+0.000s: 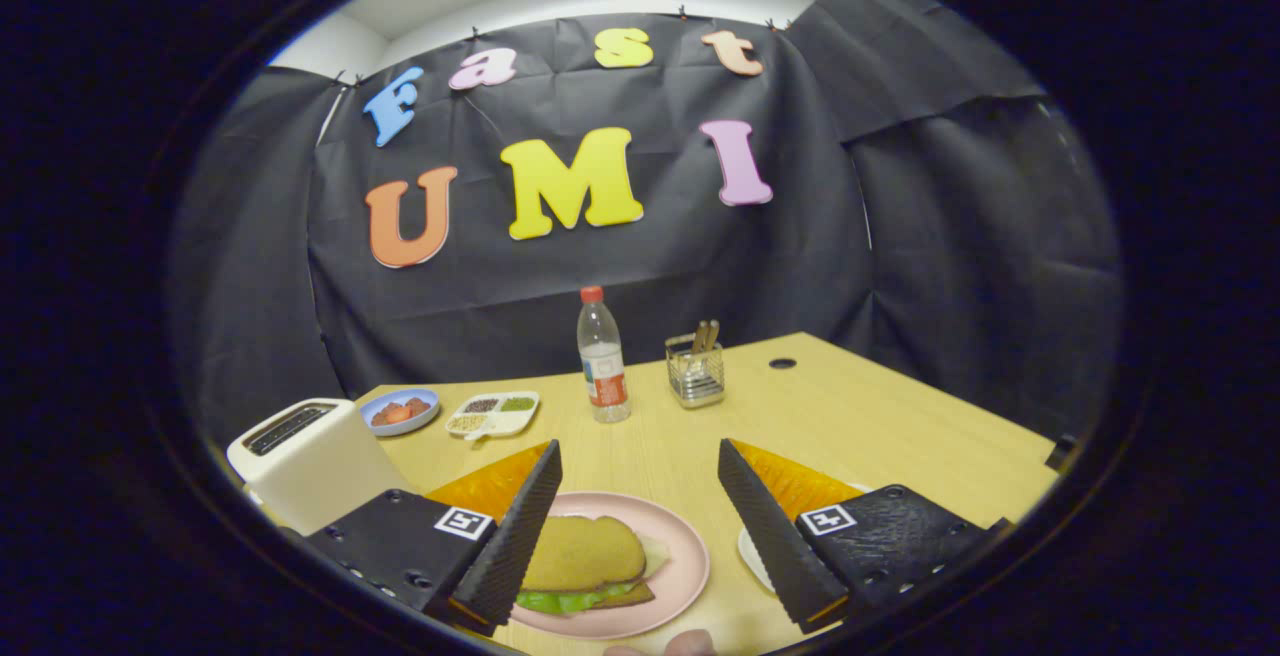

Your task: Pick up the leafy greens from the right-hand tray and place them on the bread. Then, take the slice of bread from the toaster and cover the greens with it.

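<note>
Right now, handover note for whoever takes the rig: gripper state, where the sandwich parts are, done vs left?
Gripper: open, fingers spread wide and holding nothing, poised over the pink plate.
Sandwich: on the plate between the fingers, the top bread slice lies over the leafy greens, which stick out at the near edge above the bottom slice.
Toaster: beside the left finger, no slice sticking out of its slot.
Right-hand tray: mostly hidden behind the right finger; contents cannot be told.
Done: greens placed, bread covering them.
Left: apparently nothing; back the gripper away.
</note>
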`<state>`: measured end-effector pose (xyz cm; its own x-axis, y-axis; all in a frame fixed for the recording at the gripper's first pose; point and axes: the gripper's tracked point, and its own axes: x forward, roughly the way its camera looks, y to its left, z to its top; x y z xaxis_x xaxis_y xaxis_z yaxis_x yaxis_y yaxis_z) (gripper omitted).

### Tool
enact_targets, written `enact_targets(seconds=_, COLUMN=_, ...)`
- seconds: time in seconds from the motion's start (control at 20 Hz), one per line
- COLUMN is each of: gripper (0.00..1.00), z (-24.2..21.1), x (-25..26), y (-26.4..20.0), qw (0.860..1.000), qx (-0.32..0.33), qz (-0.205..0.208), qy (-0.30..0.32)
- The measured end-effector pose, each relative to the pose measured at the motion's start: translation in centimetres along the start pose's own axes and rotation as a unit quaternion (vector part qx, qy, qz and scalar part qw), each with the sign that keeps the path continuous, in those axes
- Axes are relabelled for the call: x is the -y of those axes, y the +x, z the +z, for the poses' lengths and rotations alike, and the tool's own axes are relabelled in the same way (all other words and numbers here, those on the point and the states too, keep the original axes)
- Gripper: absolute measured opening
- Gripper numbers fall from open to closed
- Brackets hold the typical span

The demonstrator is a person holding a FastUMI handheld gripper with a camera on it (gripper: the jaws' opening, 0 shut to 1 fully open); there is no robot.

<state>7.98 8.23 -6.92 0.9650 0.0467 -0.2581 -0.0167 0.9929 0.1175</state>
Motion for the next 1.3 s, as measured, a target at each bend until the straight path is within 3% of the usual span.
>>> enact_targets(seconds=0.3, gripper=0.95, z=5.8, x=-4.8, y=-4.3, qw=0.996, qx=0.071, qz=0.014, qy=-0.049)
enact_targets(seconds=0.8, gripper=0.97, z=7.0, x=-7.5, y=-11.4, qw=0.99, qx=0.114, qz=0.019, qy=-0.086)
enact_targets(seconds=1.3, gripper=0.95, z=6.6, x=-7.6, y=-13.0, qw=0.992, qx=0.102, qz=0.018, qy=-0.077)
